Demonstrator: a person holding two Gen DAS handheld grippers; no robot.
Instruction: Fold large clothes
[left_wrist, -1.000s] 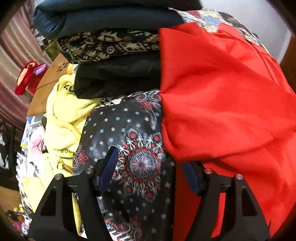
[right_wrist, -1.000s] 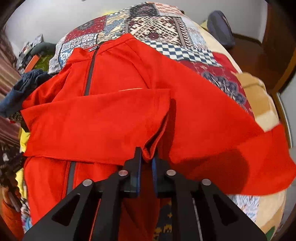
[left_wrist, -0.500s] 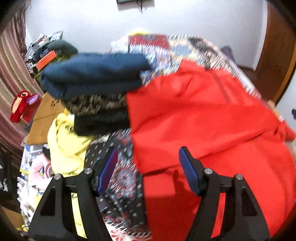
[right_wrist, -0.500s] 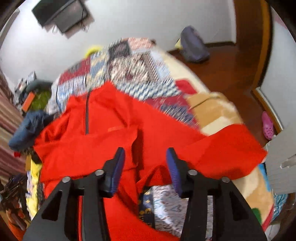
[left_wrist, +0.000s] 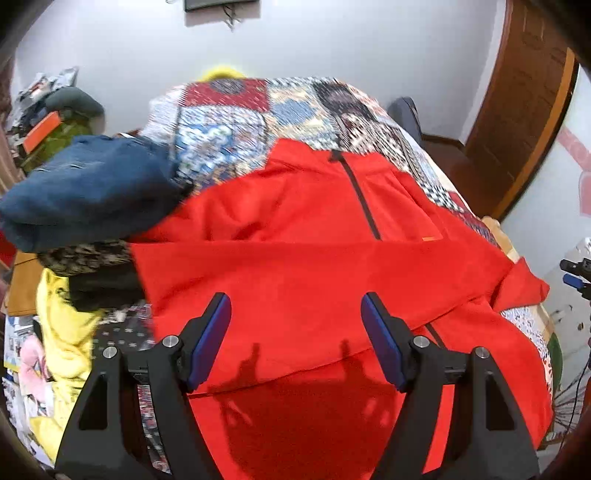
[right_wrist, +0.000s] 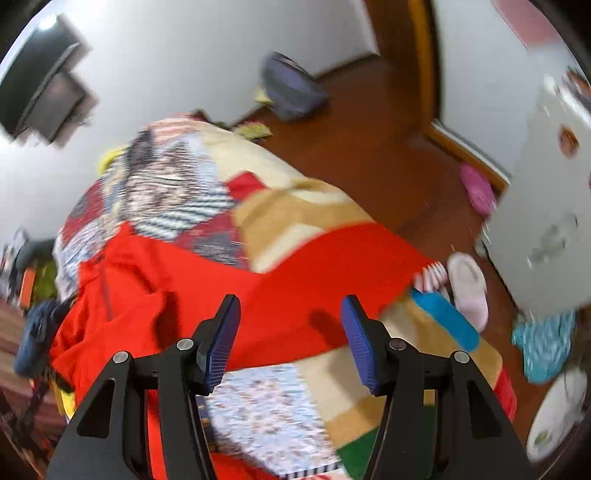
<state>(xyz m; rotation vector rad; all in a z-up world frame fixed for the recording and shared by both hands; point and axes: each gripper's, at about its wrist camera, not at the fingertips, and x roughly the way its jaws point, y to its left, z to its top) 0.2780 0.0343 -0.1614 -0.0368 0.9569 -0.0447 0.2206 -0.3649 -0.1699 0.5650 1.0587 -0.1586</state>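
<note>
I had the left tool spread wide, its blue pads apart and holding nothing, above the bright red zip-front fleece jacket. The jacket lay flat on the patchwork-covered bed. Its long axis ran away from me up the bed, collar at the far end, and the dark zipper traced that line down the middle. One red sleeve was folded crosswise over the chest, lying left to right at right angles to the zipper. The hem end sat closest to me, beneath the tool, with the tool's shadow falling on it.

To the left of the jacket stood a stack of folded clothes: a dark blue folded garment on top, a patterned one and a black one under it, the jacket's left edge touching the stack. A yellow garment lay crumpled below the stack.

My right tool was likewise spread, its blue pads apart and gripping nothing. Through its blurred view I saw the other red sleeve stretched out sideways to the right across the bed, reaching toward the bed's right edge. A pale slipper lay on the brown wooden floor just beyond that edge.
</note>
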